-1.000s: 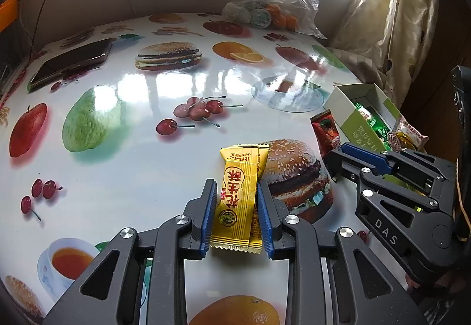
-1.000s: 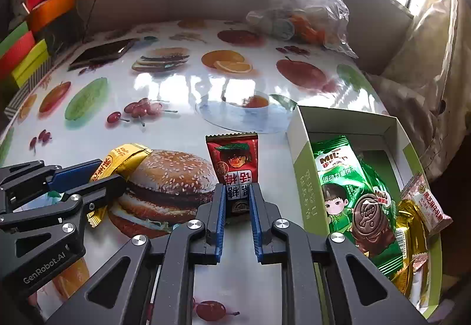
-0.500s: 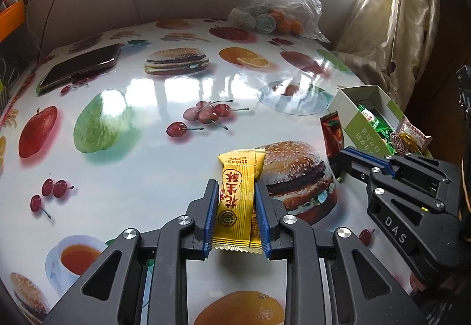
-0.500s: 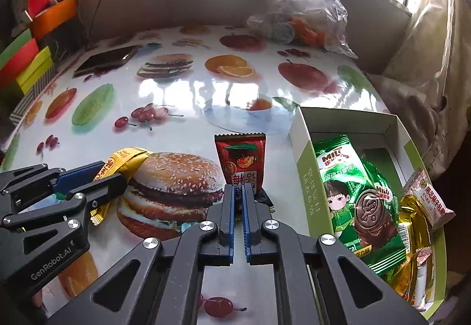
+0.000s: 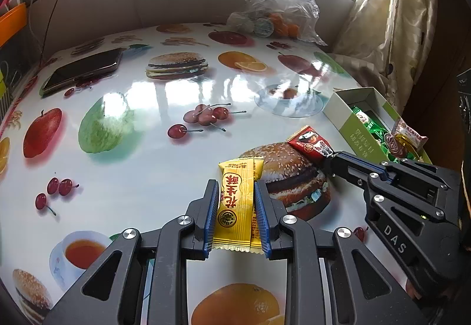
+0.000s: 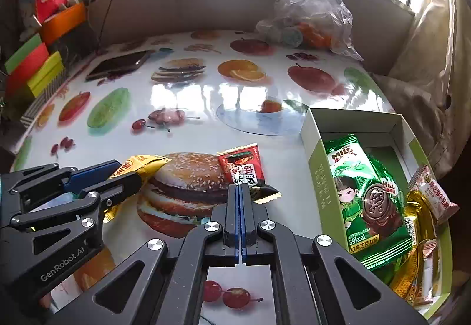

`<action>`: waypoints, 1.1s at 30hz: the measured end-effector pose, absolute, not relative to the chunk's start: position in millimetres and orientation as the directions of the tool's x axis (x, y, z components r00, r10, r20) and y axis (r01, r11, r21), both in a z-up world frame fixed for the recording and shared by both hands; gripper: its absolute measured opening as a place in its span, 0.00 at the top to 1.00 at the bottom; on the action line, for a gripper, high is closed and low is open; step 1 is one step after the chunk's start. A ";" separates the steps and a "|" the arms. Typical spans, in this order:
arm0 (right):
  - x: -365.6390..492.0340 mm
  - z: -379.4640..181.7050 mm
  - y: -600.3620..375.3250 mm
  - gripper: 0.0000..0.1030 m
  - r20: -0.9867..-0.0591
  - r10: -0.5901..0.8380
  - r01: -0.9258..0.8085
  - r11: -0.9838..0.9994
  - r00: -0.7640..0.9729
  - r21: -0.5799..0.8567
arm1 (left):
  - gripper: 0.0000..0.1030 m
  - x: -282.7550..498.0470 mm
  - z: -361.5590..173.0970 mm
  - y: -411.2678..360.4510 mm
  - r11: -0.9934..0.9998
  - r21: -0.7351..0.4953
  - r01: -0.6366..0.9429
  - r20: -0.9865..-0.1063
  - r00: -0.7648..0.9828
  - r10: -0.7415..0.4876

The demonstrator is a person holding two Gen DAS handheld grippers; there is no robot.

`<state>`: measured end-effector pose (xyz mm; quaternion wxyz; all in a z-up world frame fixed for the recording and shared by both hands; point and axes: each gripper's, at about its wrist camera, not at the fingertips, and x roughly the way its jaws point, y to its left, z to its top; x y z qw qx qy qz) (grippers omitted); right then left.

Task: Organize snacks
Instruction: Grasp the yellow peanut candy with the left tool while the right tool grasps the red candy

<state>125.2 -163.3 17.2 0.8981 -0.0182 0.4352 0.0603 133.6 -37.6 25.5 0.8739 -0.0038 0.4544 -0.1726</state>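
Observation:
A yellow snack packet (image 5: 235, 204) lies lengthwise between the blue pads of my left gripper (image 5: 236, 186), which is shut on it just above the printed tablecloth. A second yellow wrapper edge shows behind it. To its right my right gripper (image 6: 239, 187) is shut on the near end of a red snack packet (image 6: 242, 166), whose far end tilts up over the printed burger. In the left wrist view the right gripper (image 5: 334, 158) pinches that red packet (image 5: 309, 143). A green-and-white box (image 6: 319, 174) to the right holds a green Milc packet (image 6: 362, 186) and several gold and white packets.
A black phone (image 5: 85, 68) lies at the table's far left. A clear plastic bag (image 6: 309, 9) with oranges sits at the back right. Coloured boxes (image 6: 35, 71) stand off the left edge. A curtain (image 5: 391, 15) hangs beyond the right edge, behind the box.
My right gripper went from open around the red packet to shut on its near end, and the packet tilted up. The left jaws narrowed slightly on the yellow packet.

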 end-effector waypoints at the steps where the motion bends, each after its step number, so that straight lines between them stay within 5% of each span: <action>1: 124.8 18.8 -164.8 0.98 -0.778 0.114 -0.136 0.990 0.618 0.037 | 0.75 133.3 25.2 -37.3 0.941 -0.162 0.297 -0.793 0.528 -0.303; 8: 128.3 27.3 -167.0 0.78 -0.760 0.134 -0.171 0.985 0.636 0.031 | 0.75 134.9 24.0 -37.8 0.941 -0.169 0.294 -0.795 0.523 -0.306; 17: 148.2 5.2 -164.8 0.65 -0.811 0.103 -0.182 0.983 0.576 -0.004 | 0.75 137.0 20.2 -39.0 0.940 -0.168 0.297 -0.801 0.514 -0.306; 33: 143.1 3.2 -167.3 0.75 -0.803 0.114 -0.155 0.988 0.586 0.027 | 0.75 135.3 25.4 -42.0 0.940 -0.158 0.303 -0.798 0.522 -0.303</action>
